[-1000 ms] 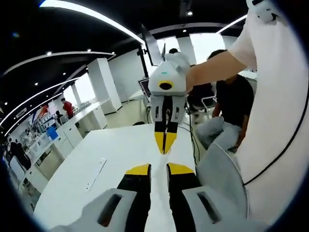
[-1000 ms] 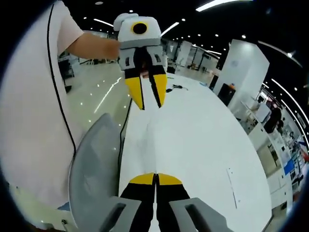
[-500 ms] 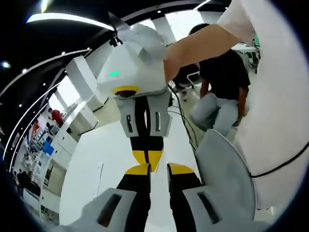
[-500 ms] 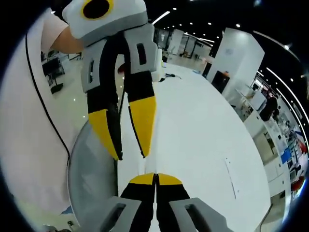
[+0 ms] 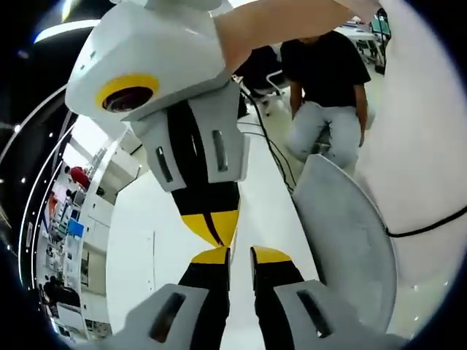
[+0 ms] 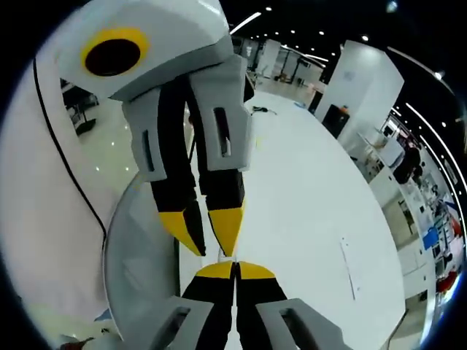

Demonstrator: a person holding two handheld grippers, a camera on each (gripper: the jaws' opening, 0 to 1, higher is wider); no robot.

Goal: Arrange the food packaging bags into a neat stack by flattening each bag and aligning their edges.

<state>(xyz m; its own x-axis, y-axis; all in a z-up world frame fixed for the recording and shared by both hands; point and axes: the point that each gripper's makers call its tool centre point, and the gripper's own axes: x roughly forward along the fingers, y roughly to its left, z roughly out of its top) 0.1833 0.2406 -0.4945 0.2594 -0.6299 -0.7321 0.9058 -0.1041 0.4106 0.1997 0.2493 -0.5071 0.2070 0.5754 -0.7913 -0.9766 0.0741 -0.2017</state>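
Left gripper (image 5: 239, 255) narrowly parted, right gripper (image 6: 235, 267) closed, both empty, tips nearly touching above table (image 6: 306, 197). No bags seen ahead of either. Risk: tips colliding if brought closer.

A big white table (image 5: 139, 240) runs far back into the room, and its top (image 6: 306, 197) looks smooth and bright. A gray chair back (image 5: 350, 233) stands close on the right of the left gripper view, and it (image 6: 139, 270) sits on the left of the right gripper view. A thin black cord (image 5: 273, 153) lies at the far end of the table. A person in a black shirt (image 5: 325, 73) stands far back. White pillars (image 6: 357, 87) rise in the room, under long ceiling lights (image 6: 248, 22). White counters (image 6: 423, 219) line the far right side.
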